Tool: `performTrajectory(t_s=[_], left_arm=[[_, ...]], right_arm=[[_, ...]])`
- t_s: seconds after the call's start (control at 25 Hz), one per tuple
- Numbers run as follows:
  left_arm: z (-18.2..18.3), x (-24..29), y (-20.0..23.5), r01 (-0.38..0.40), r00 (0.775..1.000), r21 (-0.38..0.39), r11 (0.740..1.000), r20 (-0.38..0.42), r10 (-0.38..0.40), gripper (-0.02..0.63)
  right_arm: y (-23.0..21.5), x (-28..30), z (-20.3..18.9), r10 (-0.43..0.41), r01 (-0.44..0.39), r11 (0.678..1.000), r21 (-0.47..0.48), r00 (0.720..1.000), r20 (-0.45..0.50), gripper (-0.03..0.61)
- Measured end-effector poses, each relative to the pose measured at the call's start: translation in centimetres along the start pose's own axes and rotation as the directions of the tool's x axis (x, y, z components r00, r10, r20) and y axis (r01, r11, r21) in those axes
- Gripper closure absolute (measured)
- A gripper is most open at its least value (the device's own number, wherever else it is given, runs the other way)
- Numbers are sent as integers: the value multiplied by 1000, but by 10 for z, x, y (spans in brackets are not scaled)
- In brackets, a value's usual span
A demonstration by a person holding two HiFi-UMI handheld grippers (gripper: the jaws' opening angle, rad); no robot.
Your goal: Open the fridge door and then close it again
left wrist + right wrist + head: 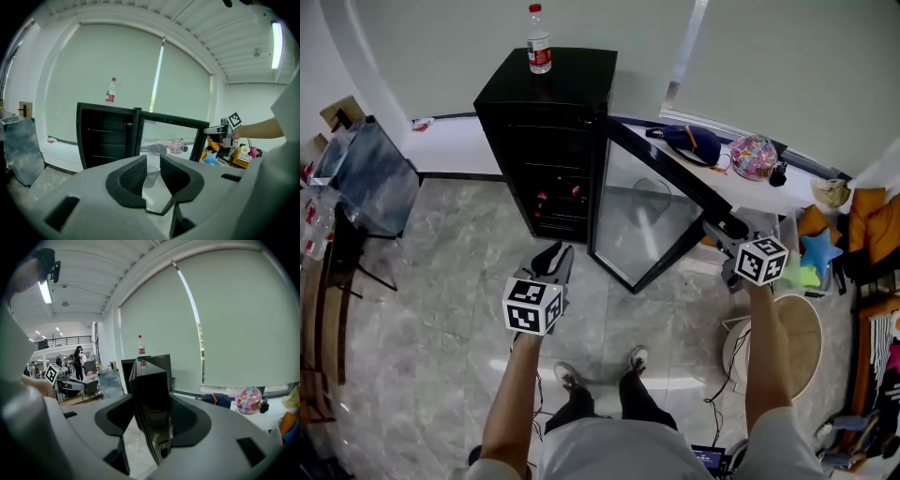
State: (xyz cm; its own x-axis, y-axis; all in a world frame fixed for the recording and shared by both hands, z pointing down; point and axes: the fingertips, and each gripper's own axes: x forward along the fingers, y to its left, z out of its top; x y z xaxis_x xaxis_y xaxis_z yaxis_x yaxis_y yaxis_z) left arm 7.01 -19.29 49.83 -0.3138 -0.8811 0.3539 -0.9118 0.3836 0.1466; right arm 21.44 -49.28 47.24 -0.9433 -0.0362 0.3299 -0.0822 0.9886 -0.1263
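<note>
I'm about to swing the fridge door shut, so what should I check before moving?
1. Right gripper gripping the fridge door edge: ok, jaws closed on it.
2. Door open: ok, swung wide from the fridge.
3. Left gripper empty: ok, jaws slightly apart, nothing between them.
4. Swing path clear: cannot tell; the left gripper hangs in front of the open fridge.
5. Bottle on top upright: ok.
6. Nothing sticking out past the shelves: cannot tell, interior too dark.
</note>
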Motion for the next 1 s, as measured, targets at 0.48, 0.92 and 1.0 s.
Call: performTrajectory(t_s=[0.48, 0.92, 1.0], left_arm=[[-12, -22, 5, 70, 998, 9, 997, 2, -70, 546], [-20, -59, 21, 80, 997, 4, 997, 10, -80, 545], [-21, -65, 22, 81, 997, -6, 997, 16, -81, 545]], right_arm=[[99, -11, -19, 88, -91, 993, -78, 995, -38, 368], [189, -2, -25, 228, -228, 972, -50, 974, -16, 403], [205, 4, -25, 259, -259, 964, -53, 966, -21, 407]])
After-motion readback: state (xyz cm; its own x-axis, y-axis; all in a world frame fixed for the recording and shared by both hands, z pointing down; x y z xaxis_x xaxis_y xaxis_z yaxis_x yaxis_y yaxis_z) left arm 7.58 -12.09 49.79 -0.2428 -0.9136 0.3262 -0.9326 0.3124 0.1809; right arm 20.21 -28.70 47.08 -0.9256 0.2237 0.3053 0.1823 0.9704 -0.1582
